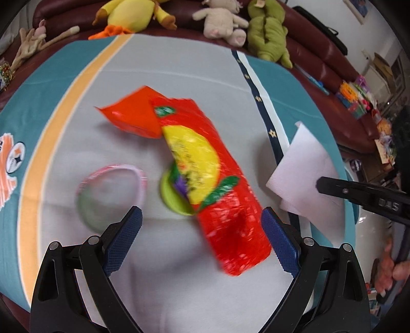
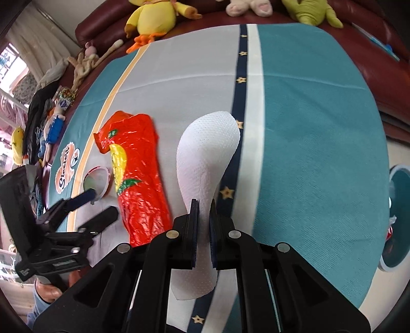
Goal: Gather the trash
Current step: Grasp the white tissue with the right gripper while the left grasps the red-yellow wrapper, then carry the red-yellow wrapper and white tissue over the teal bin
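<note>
A crumpled red and yellow snack wrapper (image 1: 225,205) (image 2: 139,179) lies on the table cloth. My left gripper (image 1: 202,225) (image 2: 97,207) hovers over its near end, open, with the blue pads (image 1: 128,230) wide apart and not pressing on it. A green lid (image 1: 173,197) pokes out from under the wrapper. To its left lies a clear lid with a pink rim (image 1: 110,192) (image 2: 98,180). My right gripper (image 2: 203,205) (image 1: 323,184) is shut on a white paper napkin (image 2: 207,153) (image 1: 305,164), which hangs above the cloth.
The teal, grey and orange cloth (image 1: 179,76) (image 2: 320,128) covers the table. Plush toys (image 1: 225,20) sit on a dark red sofa (image 1: 320,59) behind it. A teal round container (image 2: 399,217) stands past the table's right edge. A hand (image 1: 389,266) holds the right tool.
</note>
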The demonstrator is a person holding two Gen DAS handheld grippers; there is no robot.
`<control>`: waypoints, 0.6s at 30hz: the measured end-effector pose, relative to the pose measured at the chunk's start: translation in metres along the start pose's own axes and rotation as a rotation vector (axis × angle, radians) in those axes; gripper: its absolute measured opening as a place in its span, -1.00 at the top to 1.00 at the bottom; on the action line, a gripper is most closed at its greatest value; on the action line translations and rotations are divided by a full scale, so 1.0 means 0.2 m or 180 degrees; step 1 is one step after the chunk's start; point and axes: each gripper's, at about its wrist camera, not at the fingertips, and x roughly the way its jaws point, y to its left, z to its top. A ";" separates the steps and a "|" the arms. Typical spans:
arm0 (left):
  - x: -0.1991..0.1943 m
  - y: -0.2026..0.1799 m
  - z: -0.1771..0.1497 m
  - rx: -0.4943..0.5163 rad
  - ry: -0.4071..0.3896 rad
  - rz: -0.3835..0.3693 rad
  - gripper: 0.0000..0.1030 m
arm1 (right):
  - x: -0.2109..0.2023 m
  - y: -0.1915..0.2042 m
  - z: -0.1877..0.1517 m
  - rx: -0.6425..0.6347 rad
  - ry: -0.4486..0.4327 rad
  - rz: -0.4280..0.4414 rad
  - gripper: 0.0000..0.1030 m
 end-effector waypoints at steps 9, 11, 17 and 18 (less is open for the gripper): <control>0.14 -0.17 0.05 0.0034 -0.0012 0.0311 -0.46 | -0.07 -0.21 -0.06 0.0176 -0.0044 0.0024 0.85; 0.15 -0.18 0.04 0.0046 -0.0017 0.0400 -0.12 | -0.08 -0.26 -0.08 0.0228 -0.0038 0.0042 0.85; 0.11 -0.23 0.04 0.0074 -0.0096 0.0395 0.60 | -0.10 -0.39 -0.13 0.0368 -0.0068 0.0135 0.83; 0.10 -0.25 0.04 0.0124 -0.0091 0.0377 0.72 | -0.11 -0.41 -0.14 0.0386 -0.0072 0.0151 0.83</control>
